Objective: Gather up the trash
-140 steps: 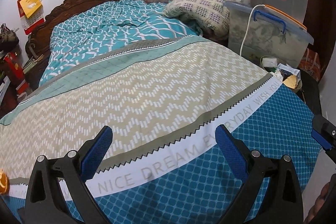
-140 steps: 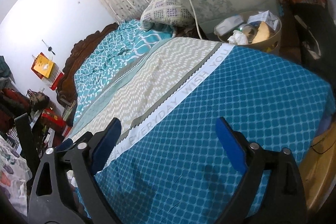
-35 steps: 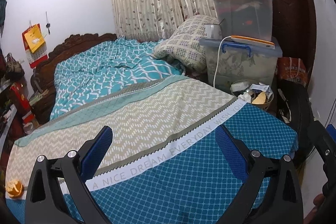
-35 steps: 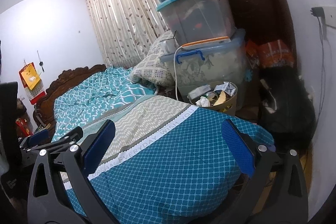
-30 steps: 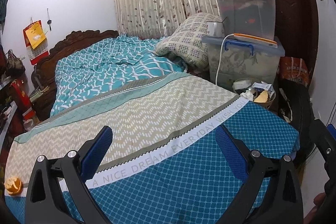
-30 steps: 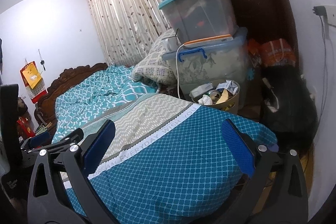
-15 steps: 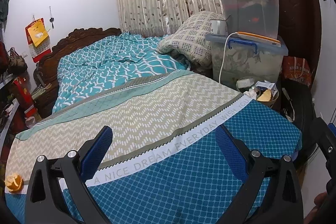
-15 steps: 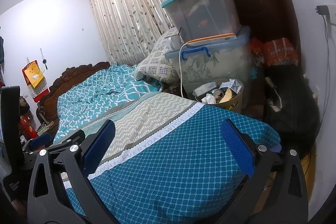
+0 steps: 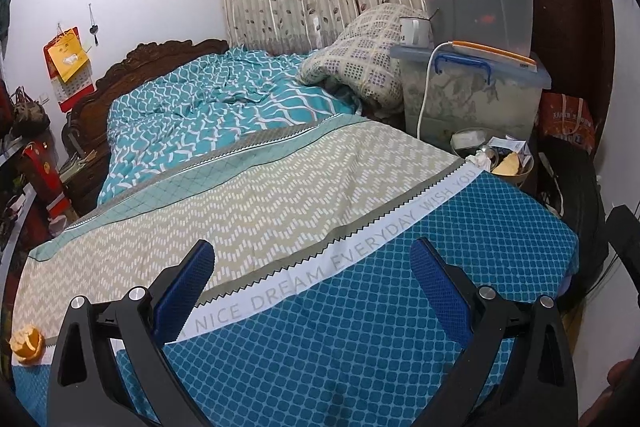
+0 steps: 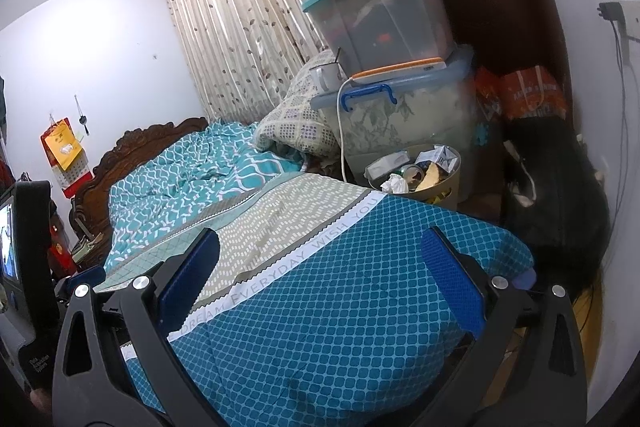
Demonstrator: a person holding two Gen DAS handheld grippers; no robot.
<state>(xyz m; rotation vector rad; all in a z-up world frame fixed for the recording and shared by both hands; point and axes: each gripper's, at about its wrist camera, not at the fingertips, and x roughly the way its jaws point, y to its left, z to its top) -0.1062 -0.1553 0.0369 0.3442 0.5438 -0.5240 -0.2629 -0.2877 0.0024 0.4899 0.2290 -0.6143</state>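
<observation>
An orange peel (image 9: pixel 27 343) lies on the bed's left edge, at the far lower left of the left wrist view. A round beige trash bin (image 10: pixel 450 182), full of paper, wrappers and peel, stands beyond the bed's far right corner; it also shows in the left wrist view (image 9: pixel 524 174). My left gripper (image 9: pixel 312 267) is open and empty over the foot of the bed. My right gripper (image 10: pixel 318 255) is open and empty over the blue part of the cover, well short of the bin.
The bed (image 9: pixel 280 187) has a blue, beige and teal cover. Stacked clear storage boxes (image 10: pixel 384 27) with a mug (image 10: pixel 326 75) and a white cable stand behind the bin. A black bag (image 10: pixel 560 195) lies at the right. A pillow (image 9: pixel 360 67) leans by the boxes.
Both grippers have pulled back and risen from the bed, so more of the room shows. The orange peel has come into the left wrist view. Both jaws stay open.
</observation>
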